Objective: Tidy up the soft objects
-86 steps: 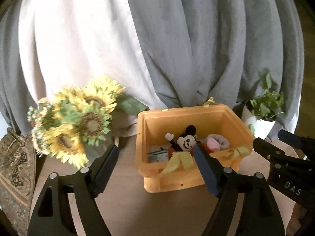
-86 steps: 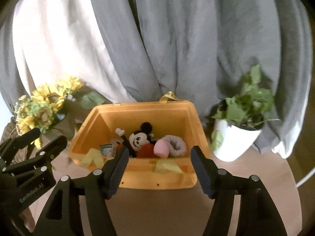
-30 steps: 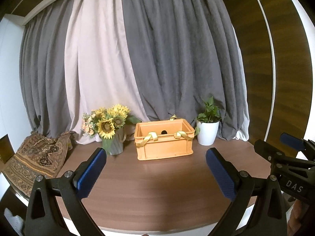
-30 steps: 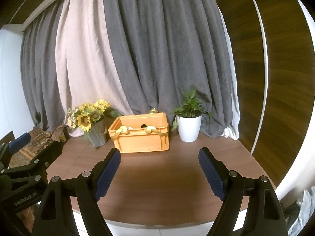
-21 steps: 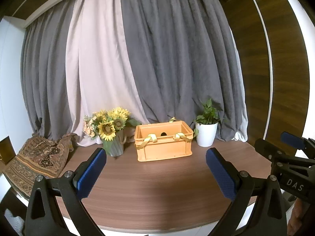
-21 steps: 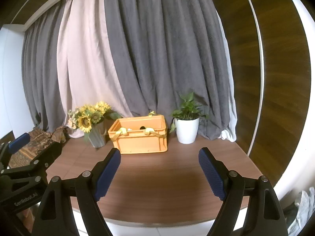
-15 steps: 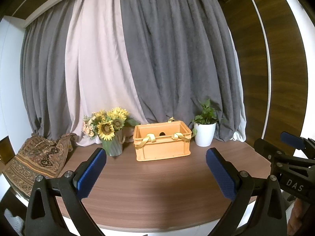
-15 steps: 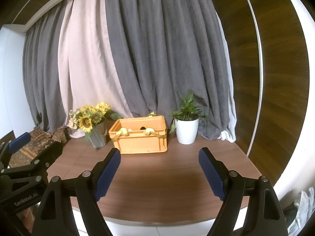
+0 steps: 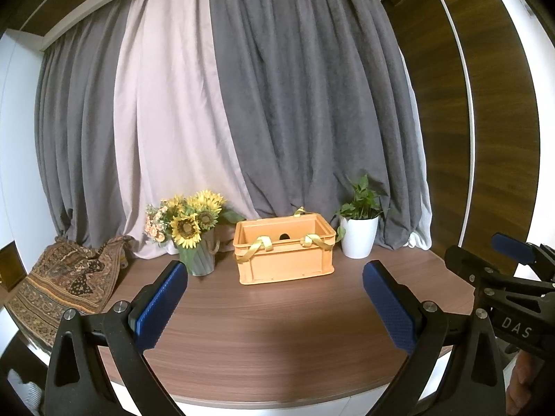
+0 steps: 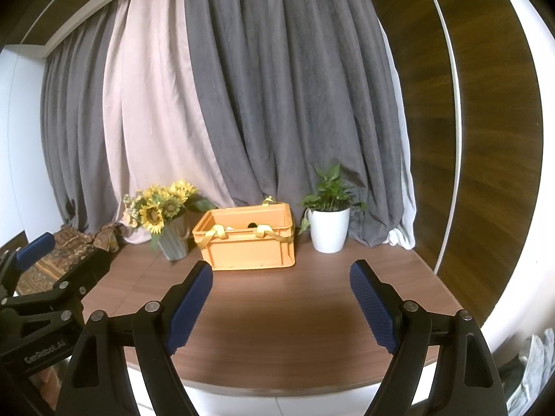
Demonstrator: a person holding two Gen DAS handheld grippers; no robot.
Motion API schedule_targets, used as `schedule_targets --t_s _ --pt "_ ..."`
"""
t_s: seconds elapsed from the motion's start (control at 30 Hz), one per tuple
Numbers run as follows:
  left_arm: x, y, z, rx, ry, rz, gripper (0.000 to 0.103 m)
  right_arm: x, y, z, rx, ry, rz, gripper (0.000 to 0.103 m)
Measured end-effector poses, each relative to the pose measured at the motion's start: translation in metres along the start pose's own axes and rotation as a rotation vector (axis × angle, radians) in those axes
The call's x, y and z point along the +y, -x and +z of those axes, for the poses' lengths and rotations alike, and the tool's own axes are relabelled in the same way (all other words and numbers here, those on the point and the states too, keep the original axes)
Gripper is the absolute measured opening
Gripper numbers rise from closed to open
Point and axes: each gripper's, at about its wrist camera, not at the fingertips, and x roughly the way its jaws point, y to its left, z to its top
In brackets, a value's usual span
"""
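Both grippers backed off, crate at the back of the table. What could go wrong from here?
1. The orange crate stands close between the sunflower vase and the white plant pot; a wide approach could tip either.
2. Yellow straps drape over the near rim and could snag a finger.
3. Crate contents are barely visible from here.

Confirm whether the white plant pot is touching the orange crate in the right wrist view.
No: the white plant pot stands apart from the orange crate, with bare wooden table showing between them.

Bare counter (image 9: 277, 312) up to the crate (image 9: 282, 254), vase (image 9: 197, 260) just left, pot (image 9: 357, 241) just right, curtain (image 9: 277, 104) behind
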Motion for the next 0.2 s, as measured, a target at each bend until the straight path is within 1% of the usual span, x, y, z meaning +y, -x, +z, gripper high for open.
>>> schedule_targets --t_s 0.2 --pt "0.0003 0.0008 0.0008 0.001 -0.002 -0.001 0.103 -0.0001 0.0011 -0.0005 0.003 0.0 -0.001 0.082"
